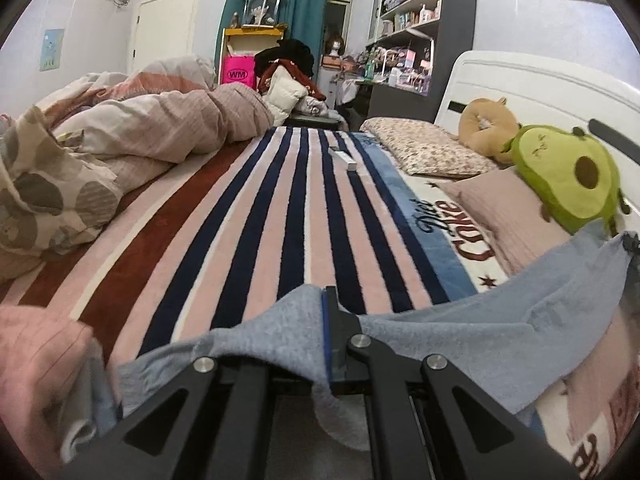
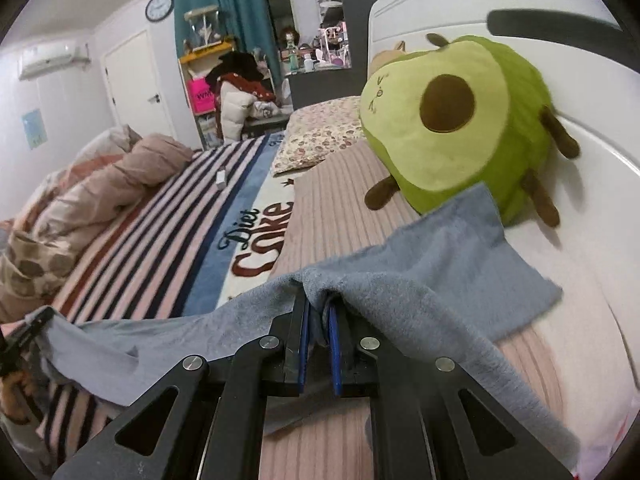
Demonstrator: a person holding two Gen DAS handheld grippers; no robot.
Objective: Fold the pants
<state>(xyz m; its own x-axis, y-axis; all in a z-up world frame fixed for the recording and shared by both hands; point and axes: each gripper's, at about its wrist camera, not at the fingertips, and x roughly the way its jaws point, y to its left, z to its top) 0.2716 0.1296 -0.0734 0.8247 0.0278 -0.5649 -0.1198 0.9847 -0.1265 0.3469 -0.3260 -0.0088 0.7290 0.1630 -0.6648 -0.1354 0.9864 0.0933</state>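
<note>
Pants (image 2: 420, 276) of soft blue-grey fabric hang stretched between the 2 grippers above the bed (image 1: 256, 216), low over the striped blanket (image 1: 280, 208) and the pink pillow (image 2: 344, 208). The left gripper (image 1: 326, 320) has its jaws closed on one edge of the cloth; the right gripper (image 2: 318, 320) pinches a bunched fold, a loose flap draping toward the avocado plush (image 2: 456, 120). The fold seems barely begun. To do it well, keep both grips level and the span taut, so no slack creases in, and lay the cloth on the open blanket, clear of the plush and the rumpled duvet (image 1: 132, 128).
</note>
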